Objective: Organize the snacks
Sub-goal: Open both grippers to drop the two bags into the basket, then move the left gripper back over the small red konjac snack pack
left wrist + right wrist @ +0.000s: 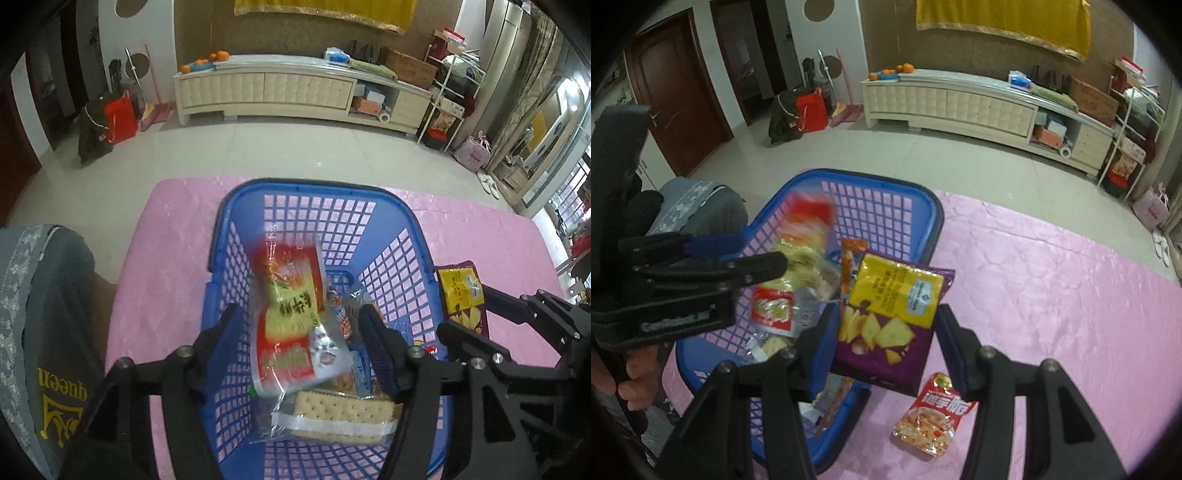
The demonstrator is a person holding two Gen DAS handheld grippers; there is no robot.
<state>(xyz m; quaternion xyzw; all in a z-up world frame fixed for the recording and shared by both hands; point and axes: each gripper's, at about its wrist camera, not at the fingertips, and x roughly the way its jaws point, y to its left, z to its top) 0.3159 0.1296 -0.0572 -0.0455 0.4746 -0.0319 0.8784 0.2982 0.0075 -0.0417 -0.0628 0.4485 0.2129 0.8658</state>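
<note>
A blue plastic basket [314, 184] stands on the pink-covered table [166, 258]. My left gripper [299, 336] hangs over it, open. A red and green snack packet [291, 302] lies between its fingers, blurred and clear of both pads. Under it are a clear pack of crackers [340, 410] and other packets. My right gripper [886, 336] is shut on a purple and yellow chips bag [894, 306], held upright at the basket's [871, 177] right rim. A red snack packet [934, 413] lies on the cloth below that bag.
A grey cushioned chair [44, 314] stands against the table's left side. A person's hand [631, 380] grips the left tool's handle. Pink cloth [1052, 295] spreads to the right of the basket. A cream cabinet [266, 92] lines the far wall across the tiled floor.
</note>
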